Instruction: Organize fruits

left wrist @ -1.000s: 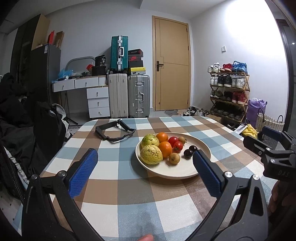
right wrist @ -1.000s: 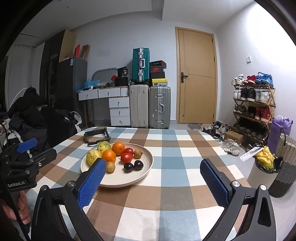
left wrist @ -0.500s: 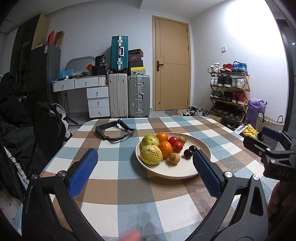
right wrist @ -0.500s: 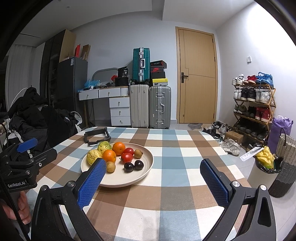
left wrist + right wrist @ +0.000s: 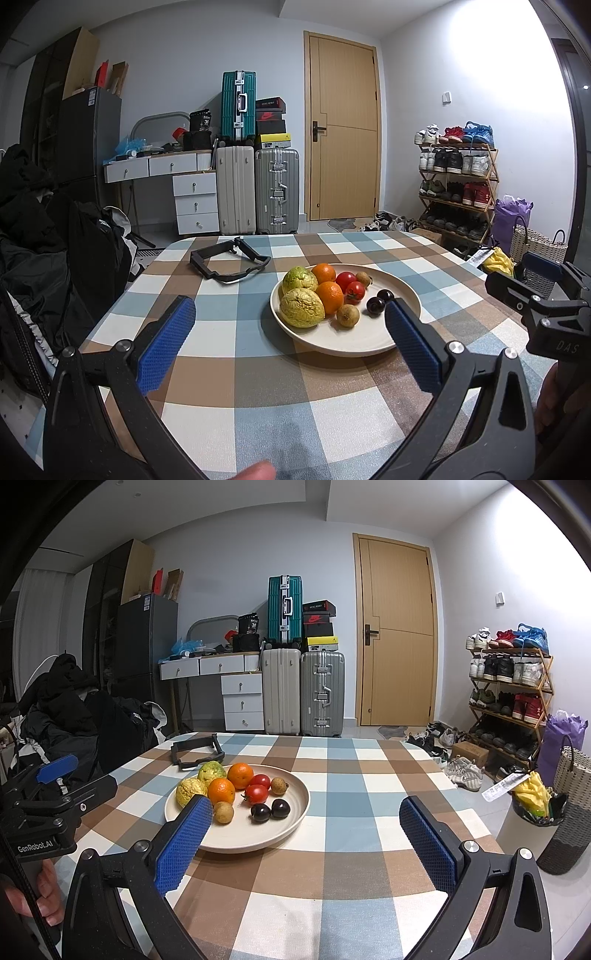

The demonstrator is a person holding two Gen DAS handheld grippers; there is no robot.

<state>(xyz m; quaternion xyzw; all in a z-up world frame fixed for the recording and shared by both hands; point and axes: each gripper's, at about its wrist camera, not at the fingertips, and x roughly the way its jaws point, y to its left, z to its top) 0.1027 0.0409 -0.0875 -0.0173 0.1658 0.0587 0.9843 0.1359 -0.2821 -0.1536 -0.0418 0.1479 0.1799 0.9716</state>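
Note:
A cream plate sits on the checked tablecloth. It holds two yellow-green guavas, two oranges, two tomatoes, two small brown fruits and two dark plums. My left gripper is open and empty, held short of the plate's near side. My right gripper is open and empty, near the plate's right front edge. Each gripper shows at the edge of the other's view.
A black frame-shaped object lies on the table behind the plate at the left. Dark clothes are piled beside the table's left edge. Suitcases, a door and a shoe rack stand beyond.

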